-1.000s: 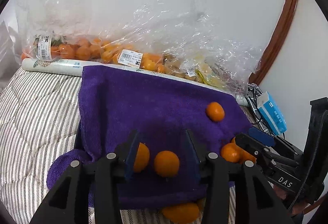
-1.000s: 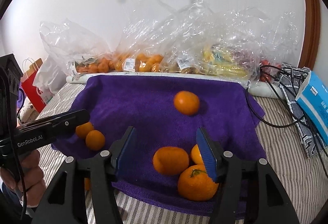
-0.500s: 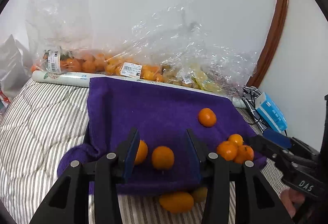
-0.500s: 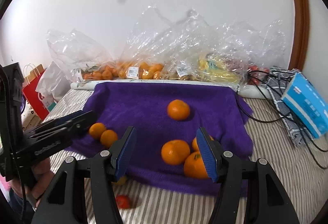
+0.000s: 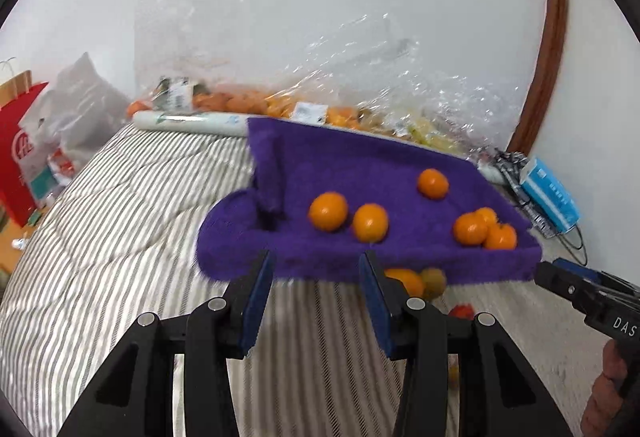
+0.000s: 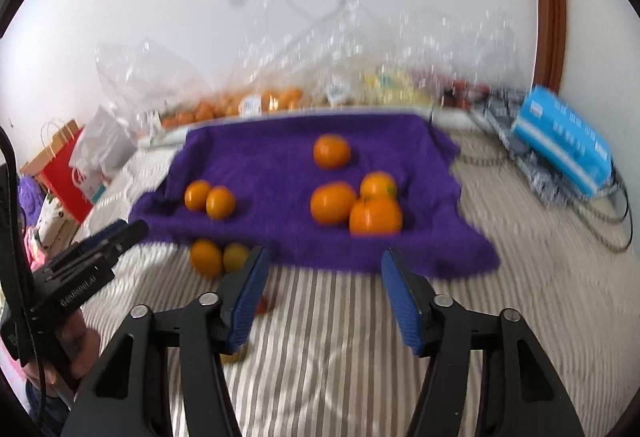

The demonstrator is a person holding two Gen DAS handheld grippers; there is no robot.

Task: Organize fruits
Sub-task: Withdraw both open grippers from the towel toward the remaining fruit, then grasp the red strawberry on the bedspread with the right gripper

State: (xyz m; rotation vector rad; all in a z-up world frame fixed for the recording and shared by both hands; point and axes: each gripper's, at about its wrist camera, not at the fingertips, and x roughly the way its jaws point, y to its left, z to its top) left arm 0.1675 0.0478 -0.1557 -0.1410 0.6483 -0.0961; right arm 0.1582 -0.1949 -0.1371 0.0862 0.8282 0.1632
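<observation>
Both the left gripper point(image 5: 316, 291) and right gripper point(image 6: 322, 287) hang spread and empty. The oranges point(image 6: 335, 203) look round, firm and prone to rolling; best pinched across the middle.

We see a bed with a grey-and-white striped quilt point(image 5: 120, 237) carrying a purple towel point(image 6: 280, 165) spread toward the wall. Directly on the stripes just off the towel's near edge lie an orange point(image 6: 206, 257) touching a greenish-yellow fruit point(image 6: 236, 257), with a small red fruit point(image 5: 462, 311) nearby. Along the wall we find a white roll point(image 5: 192, 123) and clear plastic bags of fruit point(image 5: 320, 109), and at the right a blue box point(image 6: 560, 141) rests over black cables point(image 6: 600, 213).
</observation>
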